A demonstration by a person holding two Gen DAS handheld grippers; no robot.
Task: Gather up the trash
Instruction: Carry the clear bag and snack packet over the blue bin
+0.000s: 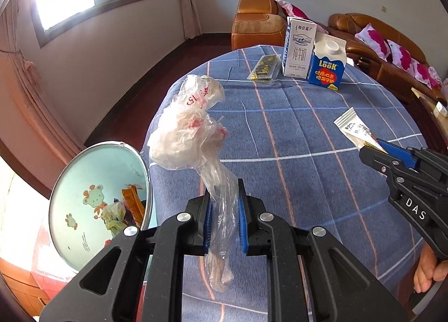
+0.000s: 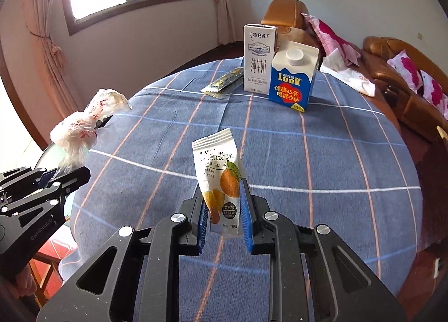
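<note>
From your left wrist camera, your left gripper [image 1: 224,207] is clamped on the twisted neck of a crumpled clear plastic bag [image 1: 187,125], which is lifted over the near left edge of the table [image 1: 308,153], covered in blue checked cloth. Beside that edge, below, sits a pale green bin [image 1: 84,198] with wrappers already inside. At the far edge stand a white milk carton [image 1: 298,47] and a blue carton [image 1: 327,64], touching side by side, with a flat yellow-patterned packet [image 1: 264,67] lying just left of them. Your right gripper [image 1: 375,148] enters from the right, pinching a white sachet [image 1: 355,128].

From your right wrist camera, your right gripper [image 2: 224,210] grips the lower part of that sachet [image 2: 219,170], printed with orange fruit, held upright above the table's [image 2: 336,182] middle. Your left gripper [image 2: 64,176] shows at the left edge with the bag [image 2: 84,123].
</note>
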